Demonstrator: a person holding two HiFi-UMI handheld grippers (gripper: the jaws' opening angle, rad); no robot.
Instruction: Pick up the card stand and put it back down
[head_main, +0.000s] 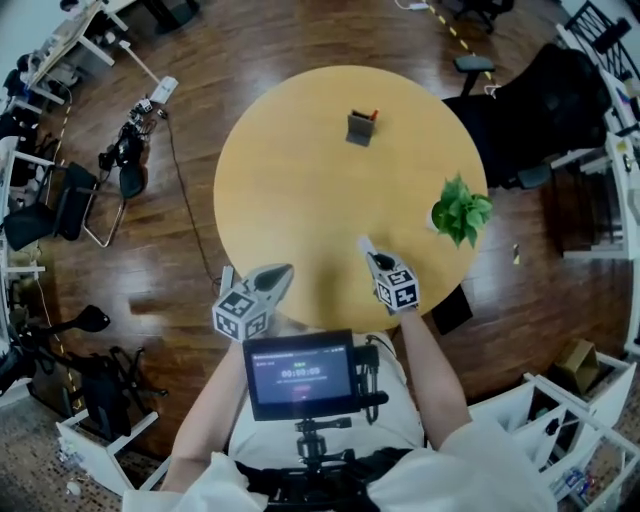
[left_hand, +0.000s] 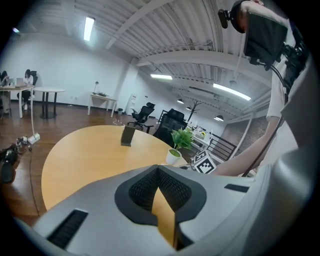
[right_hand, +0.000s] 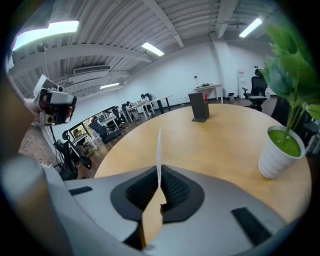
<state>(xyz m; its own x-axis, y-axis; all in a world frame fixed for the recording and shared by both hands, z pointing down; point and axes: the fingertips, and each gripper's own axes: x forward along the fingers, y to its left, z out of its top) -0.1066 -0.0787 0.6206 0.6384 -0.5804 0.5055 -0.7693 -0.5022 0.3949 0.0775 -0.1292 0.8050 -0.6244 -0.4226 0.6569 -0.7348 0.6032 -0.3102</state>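
The card stand is a small dark grey upright holder with a red bit at its top. It stands on the far side of the round wooden table, also seen in the left gripper view and the right gripper view. Both grippers hover over the table's near edge, far from the stand. My left gripper is shut with nothing in it. My right gripper is shut on a thin white card, which stands up edge-on between the pads.
A small green plant in a white pot stands at the table's right edge, close to my right gripper. Office chairs, cables and desks ring the table on the wooden floor. A screen on the person's chest rig fills the bottom of the head view.
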